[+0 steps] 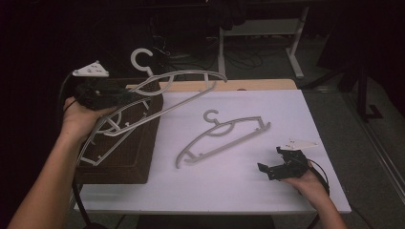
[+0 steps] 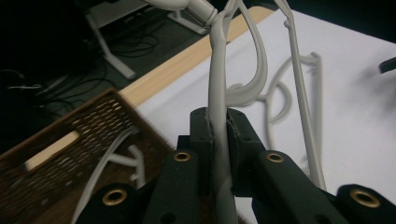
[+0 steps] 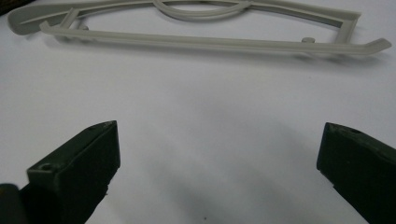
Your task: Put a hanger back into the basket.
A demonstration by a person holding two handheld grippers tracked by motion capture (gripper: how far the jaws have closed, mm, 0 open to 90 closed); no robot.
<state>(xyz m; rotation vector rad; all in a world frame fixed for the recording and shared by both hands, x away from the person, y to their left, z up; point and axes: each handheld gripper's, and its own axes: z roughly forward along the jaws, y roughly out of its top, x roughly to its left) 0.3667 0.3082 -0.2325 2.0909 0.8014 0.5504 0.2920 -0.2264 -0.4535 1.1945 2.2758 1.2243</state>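
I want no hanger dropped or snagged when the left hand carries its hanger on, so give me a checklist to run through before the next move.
1. Left gripper clamped on the lifted hanger: ok, the jaws pinch its bar.
2. Lifted hanger free of the basket: cannot tell, one end is over the basket.
3. Hanger in the basket not hooked on the lifted one: cannot tell, they overlap in the high view.
4. Room on the white table: ok, bare space around the hanger on the table.
5. Right gripper out of the way: ok, open, near the table's front edge.
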